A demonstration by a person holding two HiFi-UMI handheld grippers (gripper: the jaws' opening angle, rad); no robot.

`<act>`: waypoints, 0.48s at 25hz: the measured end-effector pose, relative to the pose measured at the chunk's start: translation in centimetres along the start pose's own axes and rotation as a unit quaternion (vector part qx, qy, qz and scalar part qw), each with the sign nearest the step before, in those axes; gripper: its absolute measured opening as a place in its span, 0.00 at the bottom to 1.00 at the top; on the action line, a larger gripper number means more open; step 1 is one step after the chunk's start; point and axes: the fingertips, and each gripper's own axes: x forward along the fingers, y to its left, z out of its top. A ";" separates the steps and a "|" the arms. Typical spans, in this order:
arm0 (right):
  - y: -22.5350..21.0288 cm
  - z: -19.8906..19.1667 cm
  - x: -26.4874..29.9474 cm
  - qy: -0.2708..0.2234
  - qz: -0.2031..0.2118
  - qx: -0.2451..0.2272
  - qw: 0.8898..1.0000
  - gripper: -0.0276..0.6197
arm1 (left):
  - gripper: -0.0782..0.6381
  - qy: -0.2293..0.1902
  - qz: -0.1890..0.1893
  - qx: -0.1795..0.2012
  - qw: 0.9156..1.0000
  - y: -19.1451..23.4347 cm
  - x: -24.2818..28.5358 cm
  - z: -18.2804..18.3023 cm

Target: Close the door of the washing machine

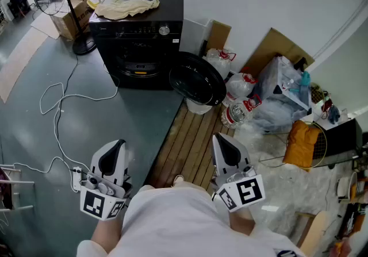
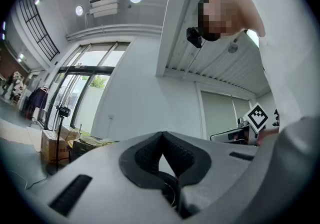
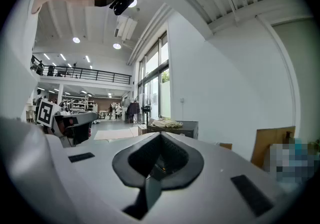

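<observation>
From above, the black washing machine (image 1: 144,49) stands against the wall with a pale cloth (image 1: 127,7) on its top. Its round door (image 1: 198,80) hangs wide open toward the wooden slats (image 1: 190,135). The left gripper (image 1: 117,148) and right gripper (image 1: 222,142) are both held close to the person's body, well apart from the door. As I read it, nothing of the job is done yet: the approach and the push are both left.

In the left gripper view, the jaws are pressed together at the tips (image 2: 161,138) with nothing between them. The machine is a small dark box low on the left.

In the right gripper view, the tips (image 3: 160,140) are likewise closed on nothing, and the machine sits just beyond them, far off.

No brand can be read; the panel's print is too small (the cubes carry only square patterns).
</observation>
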 end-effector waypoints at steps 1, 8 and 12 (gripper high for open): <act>0.2 0.0 0.0 0.000 0.001 0.000 1.000 0.04 | 0.12 0.000 0.000 0.000 1.000 0.1 -0.1 0.1; 1.1 0.3 0.3 0.000 0.003 -0.001 1.000 0.04 | 0.12 -0.001 0.001 0.001 1.000 0.5 -0.7 0.4; 1.7 0.1 0.6 0.002 0.002 -0.002 1.000 0.04 | 0.12 -0.003 -0.001 -0.001 1.000 1.1 -1.1 0.4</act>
